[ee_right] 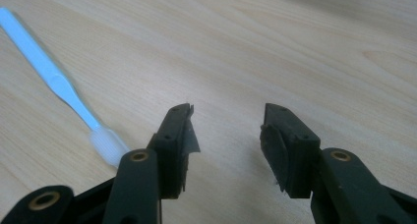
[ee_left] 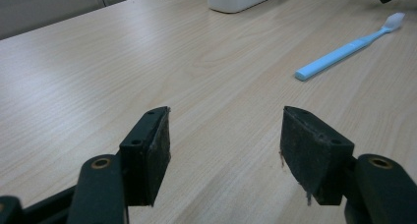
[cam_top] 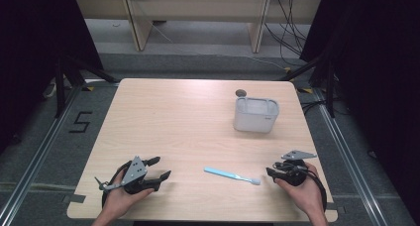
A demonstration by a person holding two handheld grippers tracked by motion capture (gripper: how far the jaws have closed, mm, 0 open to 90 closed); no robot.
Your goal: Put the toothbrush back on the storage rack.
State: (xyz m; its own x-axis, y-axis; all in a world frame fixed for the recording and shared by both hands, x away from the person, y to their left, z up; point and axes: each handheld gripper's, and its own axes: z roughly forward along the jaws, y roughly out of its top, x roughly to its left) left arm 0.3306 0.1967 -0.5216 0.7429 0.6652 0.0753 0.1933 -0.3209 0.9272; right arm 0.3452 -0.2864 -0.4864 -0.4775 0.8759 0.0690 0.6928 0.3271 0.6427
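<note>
- The light blue plastic toothbrush with white bristles lies flat on the pale wood-grain bench, near the front edge and right of centre, with its bristle end pointing right.
- The right tongs rest just beside that bristle end, jaws spread wide with nothing between them; in the right gripper view the bristles sit just left of the left jaw, not inside the gap.
- The left tongs sit at the near left, well apart from the toothbrush, also wide open and empty.
- The translucent white plastic tub with two handle loops stands upright at the far right of the bench, well apart from the toothbrush.
- Judged from this, the work is barely begun: the toothbrush is not yet gripped or lifted, and if the tub is its goal, the whole carry is left.
- Hard to make out: the inside of the tub, whose cloudy walls hide any contents; in the left gripper view its top is cut off. The dark round spot behind the tub looks like a hole in the bench, though I cannot be sure.
</note>
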